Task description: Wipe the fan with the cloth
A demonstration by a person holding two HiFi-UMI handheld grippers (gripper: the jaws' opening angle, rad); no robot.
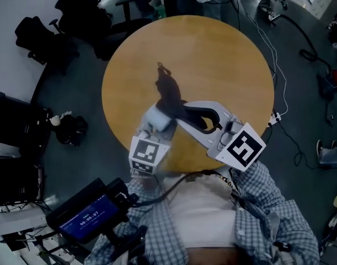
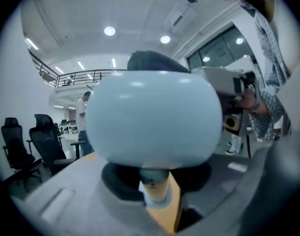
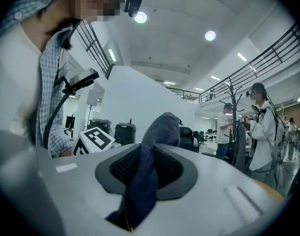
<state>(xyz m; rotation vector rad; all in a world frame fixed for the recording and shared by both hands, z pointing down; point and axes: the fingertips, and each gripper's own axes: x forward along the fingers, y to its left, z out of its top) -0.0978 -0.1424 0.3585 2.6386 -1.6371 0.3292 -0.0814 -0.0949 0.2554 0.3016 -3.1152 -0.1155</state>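
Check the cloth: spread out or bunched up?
Bunched up. The right gripper view shows the dark cloth squeezed into a narrow fold between the jaws of the right gripper, its end sticking out beyond.

I look down on a round surface [image 1: 212,59] of tan wood grain standing on a dark grey floor [image 1: 91,98]. Black chairs [image 1: 44,40] stand near its far-left edge, and a white cable [image 1: 275,59] trails on the floor just beside its right rim.

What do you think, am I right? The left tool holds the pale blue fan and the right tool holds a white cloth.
Almost. The cloth pinched in the right tool is dark blue, not white; the right gripper view shows it. The rest is right: the left tool does hold the pale blue fan.
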